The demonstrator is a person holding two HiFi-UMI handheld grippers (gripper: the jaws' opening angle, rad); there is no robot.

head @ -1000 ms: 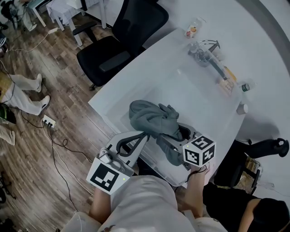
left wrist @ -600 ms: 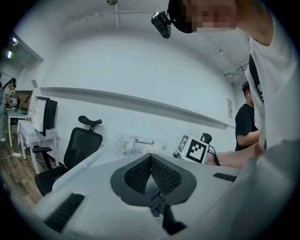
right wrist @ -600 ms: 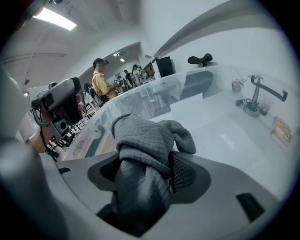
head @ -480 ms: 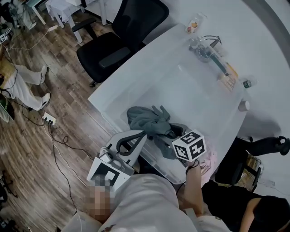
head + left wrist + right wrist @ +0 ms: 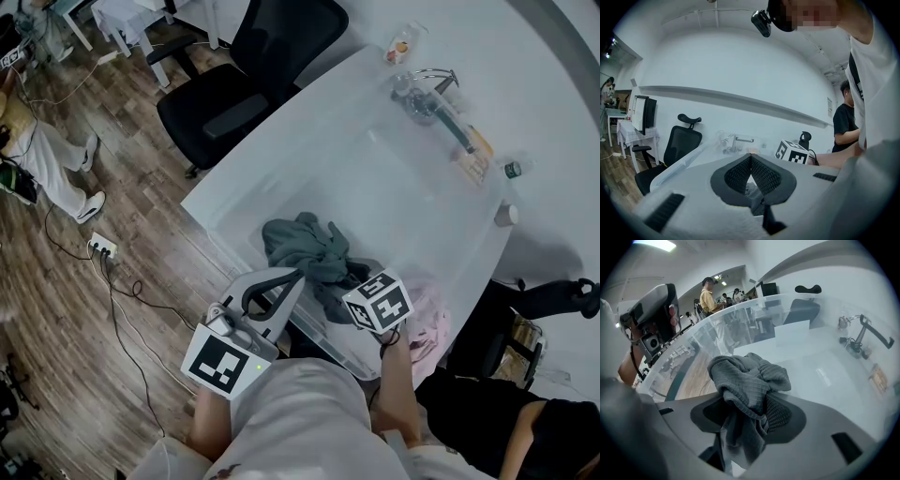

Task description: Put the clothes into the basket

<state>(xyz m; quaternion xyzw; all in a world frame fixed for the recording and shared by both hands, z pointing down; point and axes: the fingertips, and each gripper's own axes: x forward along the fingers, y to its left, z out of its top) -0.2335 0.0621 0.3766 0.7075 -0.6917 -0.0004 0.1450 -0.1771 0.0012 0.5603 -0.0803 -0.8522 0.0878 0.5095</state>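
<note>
A crumpled grey garment (image 5: 305,246) hangs over the near part of a large clear plastic tub (image 5: 281,141). My right gripper (image 5: 349,281) points steeply down into the tub and is shut on the garment (image 5: 745,380). The cloth bunches between the pads and hides the right gripper's (image 5: 750,404) fingertips. Its jaws have just been closing, with the garment between them. My left gripper (image 5: 298,277) sits by the tub's near rim, left of the garment, its jaws shut with nothing between them (image 5: 750,155). A pink cloth (image 5: 427,314) shows at the tub's near right corner.
Metal hardware and small items (image 5: 427,98) lie at the tub's far end. A black office chair (image 5: 248,84) stands behind it. A power strip with cables (image 5: 98,251) lies on the wood floor at left. A seated person in black (image 5: 525,441) is close on the right.
My right gripper has sunk toward the tub with the grey garment, which now sits lower and more bunched. The pink cloth has come into view. The left gripper has stayed put.
</note>
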